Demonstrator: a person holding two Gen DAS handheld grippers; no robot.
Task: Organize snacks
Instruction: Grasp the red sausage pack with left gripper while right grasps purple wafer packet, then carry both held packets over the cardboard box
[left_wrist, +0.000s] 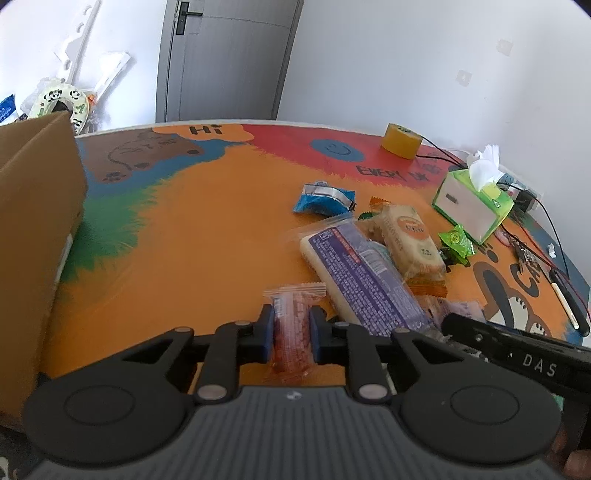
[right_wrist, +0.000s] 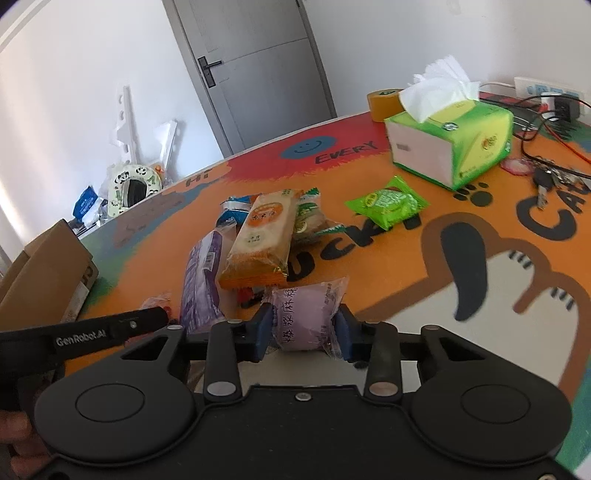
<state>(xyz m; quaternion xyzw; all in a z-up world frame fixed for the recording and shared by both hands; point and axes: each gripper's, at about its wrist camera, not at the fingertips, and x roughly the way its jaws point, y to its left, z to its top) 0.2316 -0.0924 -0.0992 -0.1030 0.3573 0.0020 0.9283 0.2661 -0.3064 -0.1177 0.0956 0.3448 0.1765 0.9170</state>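
Observation:
My left gripper (left_wrist: 291, 332) is shut on a red snack packet (left_wrist: 291, 328), just above the colourful table mat. My right gripper (right_wrist: 304, 328) is shut on a purple round snack packet (right_wrist: 304, 317). A pile of snacks lies ahead: a long purple-labelled packet (left_wrist: 362, 280), an orange-and-cream biscuit packet (left_wrist: 410, 236) (right_wrist: 258, 236), a blue packet (left_wrist: 323, 199) and a green packet (left_wrist: 456, 242) (right_wrist: 388, 201). A cardboard box (left_wrist: 33, 221) (right_wrist: 44, 280) stands at the left.
A green tissue box (left_wrist: 469, 199) (right_wrist: 450, 140) and a yellow tape roll (left_wrist: 400, 140) stand at the far right. Keys (right_wrist: 550, 181), red and black cables (left_wrist: 546, 221) and a charger lie near the right edge. A grey door is behind.

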